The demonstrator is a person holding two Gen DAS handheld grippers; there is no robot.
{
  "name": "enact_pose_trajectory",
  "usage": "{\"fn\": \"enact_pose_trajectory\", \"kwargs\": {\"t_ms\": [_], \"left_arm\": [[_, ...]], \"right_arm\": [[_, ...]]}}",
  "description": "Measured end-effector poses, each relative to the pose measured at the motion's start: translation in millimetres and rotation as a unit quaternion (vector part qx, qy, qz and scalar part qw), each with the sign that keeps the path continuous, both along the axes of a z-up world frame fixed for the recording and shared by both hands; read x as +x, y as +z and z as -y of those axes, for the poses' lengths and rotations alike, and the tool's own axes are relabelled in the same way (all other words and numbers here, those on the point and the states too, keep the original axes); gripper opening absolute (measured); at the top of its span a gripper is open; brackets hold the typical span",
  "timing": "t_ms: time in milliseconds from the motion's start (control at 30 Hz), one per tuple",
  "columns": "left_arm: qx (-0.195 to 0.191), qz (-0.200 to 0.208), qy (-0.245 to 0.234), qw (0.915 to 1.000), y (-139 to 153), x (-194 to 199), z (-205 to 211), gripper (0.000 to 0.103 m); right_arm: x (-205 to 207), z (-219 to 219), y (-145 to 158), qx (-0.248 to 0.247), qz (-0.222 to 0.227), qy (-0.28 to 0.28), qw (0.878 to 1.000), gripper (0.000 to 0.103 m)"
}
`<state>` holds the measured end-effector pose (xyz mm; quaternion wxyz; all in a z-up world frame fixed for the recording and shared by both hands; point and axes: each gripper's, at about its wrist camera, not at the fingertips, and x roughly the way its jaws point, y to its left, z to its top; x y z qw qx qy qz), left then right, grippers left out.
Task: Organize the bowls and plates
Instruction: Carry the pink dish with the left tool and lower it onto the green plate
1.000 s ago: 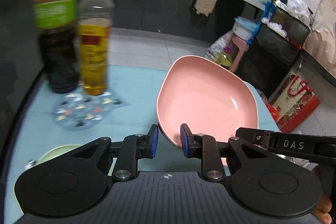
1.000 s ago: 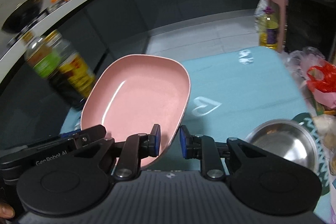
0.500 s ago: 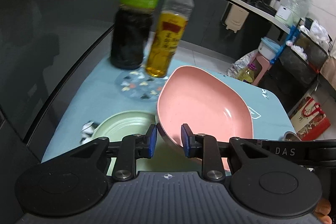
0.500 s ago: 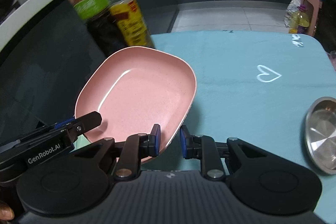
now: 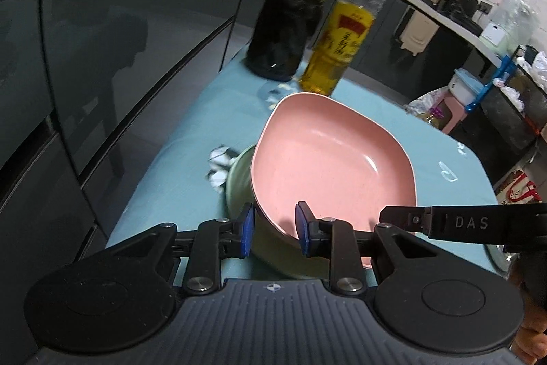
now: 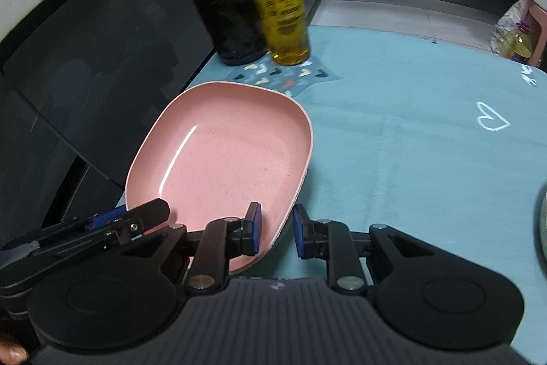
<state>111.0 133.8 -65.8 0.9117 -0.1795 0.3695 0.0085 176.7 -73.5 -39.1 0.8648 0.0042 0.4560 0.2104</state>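
A pink squarish plate (image 5: 328, 166) is held by both grippers over the teal table. My left gripper (image 5: 275, 230) is shut on its near left rim; my right gripper (image 6: 276, 231) is shut on its near right rim. The plate also shows in the right wrist view (image 6: 225, 166). Under the plate's left side lies a pale green bowl (image 5: 239, 173), mostly hidden by it. The right gripper's arm shows in the left wrist view (image 5: 461, 223), and the left gripper's arm in the right wrist view (image 6: 102, 228).
A dark sauce bottle (image 5: 294, 9) and a yellow oil bottle (image 5: 342, 40) stand on a patterned mat (image 6: 287, 74) at the table's far left. A steel bowl's edge (image 6: 542, 224) shows at right. A dark glass wall (image 5: 102, 40) runs along the table's left edge.
Both grippers have carried the pink plate left and forward, toward the bottles and over the green bowl. The steel bowl has slid nearly out of the right wrist view.
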Motion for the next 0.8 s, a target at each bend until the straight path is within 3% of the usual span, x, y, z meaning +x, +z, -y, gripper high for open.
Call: {"fn": "enact_pose_trajectory", "kwargs": {"t_ms": [400,800], "left_arm": [[-0.004,-0.026,0.0,0.9997,-12.5,1.5,-3.3,0.024],[-0.007,-0.016,-0.003,0.9998,-3.8,-5.9,-5.0,0.027]], "right_arm": [[2.4,-6.5,-9.1,-0.007,-0.012,0.004,1.0,0.002],[0.3,4.0,-3.8,0.003,0.001,-0.009,1.0,0.003]]}}
